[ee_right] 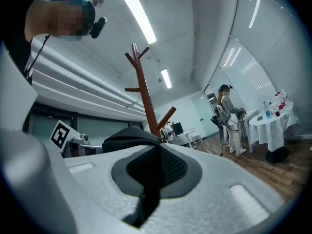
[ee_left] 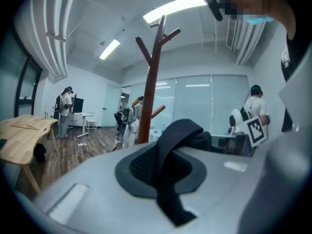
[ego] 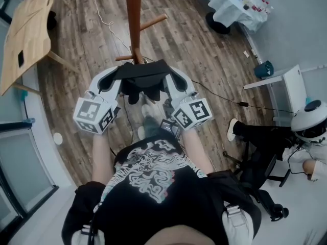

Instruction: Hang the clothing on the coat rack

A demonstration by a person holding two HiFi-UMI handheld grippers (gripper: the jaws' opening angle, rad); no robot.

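Wood-plank floor (ego: 204,55); coat rack (ego: 134,19) standing upright at centre; wooden table (ego: 25,29) at left; white-draped table (ego: 232,1) upper right; black cable (ego: 243,104) trailing right; small white disc (ego: 57,138) lower left.

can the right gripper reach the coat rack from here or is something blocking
Probably yes: the coat rack stands ahead of the right gripper, nothing blocking. That gripper is shut on the black clothing, which the left gripper also holds.

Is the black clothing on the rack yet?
Not yet. The left gripper and right gripper hold the clothing, short of the coat rack.
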